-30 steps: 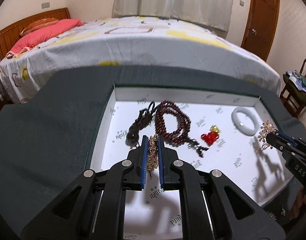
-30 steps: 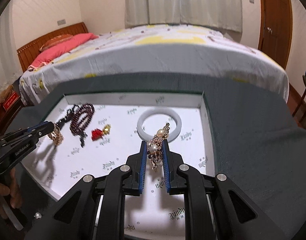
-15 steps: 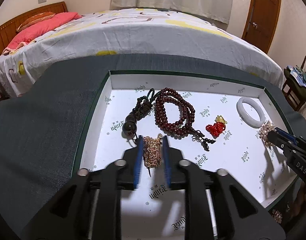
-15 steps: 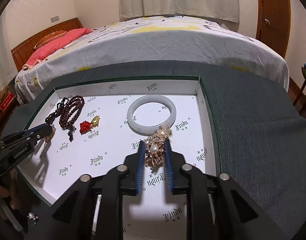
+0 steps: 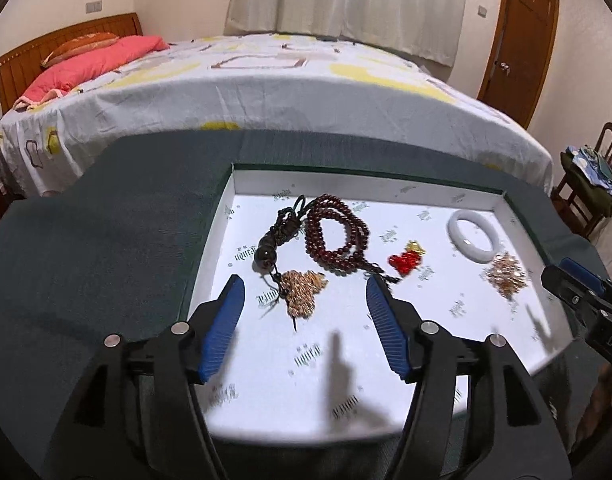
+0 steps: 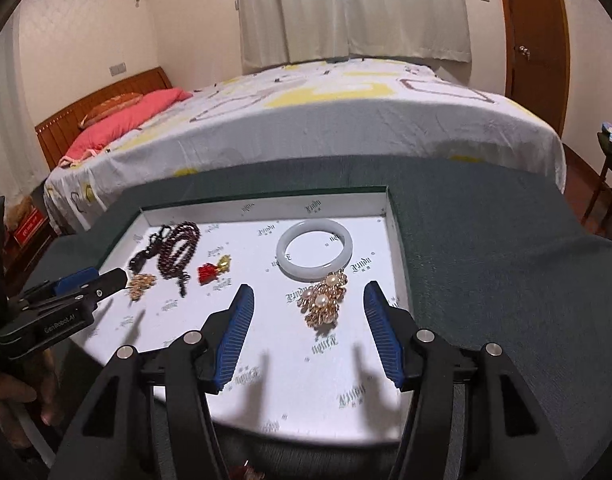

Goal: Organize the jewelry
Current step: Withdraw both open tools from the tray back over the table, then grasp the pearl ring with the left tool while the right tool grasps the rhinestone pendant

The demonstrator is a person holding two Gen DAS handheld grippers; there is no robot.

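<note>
Bedding on the patterned white bed [image 5: 286, 92] fills the far background. Nearer, the shallow white printed-paper tray [image 6: 266, 208] has its near edge hidden behind both claws. It holds a pale jade bangle [image 6: 314, 254], dark red bead strands [image 5: 337, 236], a red charm [image 5: 403, 260] and two gold pieces. The left gripper [image 5: 304, 314] is opening, the gold filigree brooch [image 5: 302, 288] lying loose between its jaws. The right gripper [image 6: 307, 322] is opening around the pearl-set gold brooch [image 6: 323, 300], whose pearls blur in the left view.

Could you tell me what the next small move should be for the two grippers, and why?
Probably lift both clear of the tray. The left gripper and right gripper are opening, and the gold piece and pearl brooch lie loose on the liner, touching neither pad.
</note>
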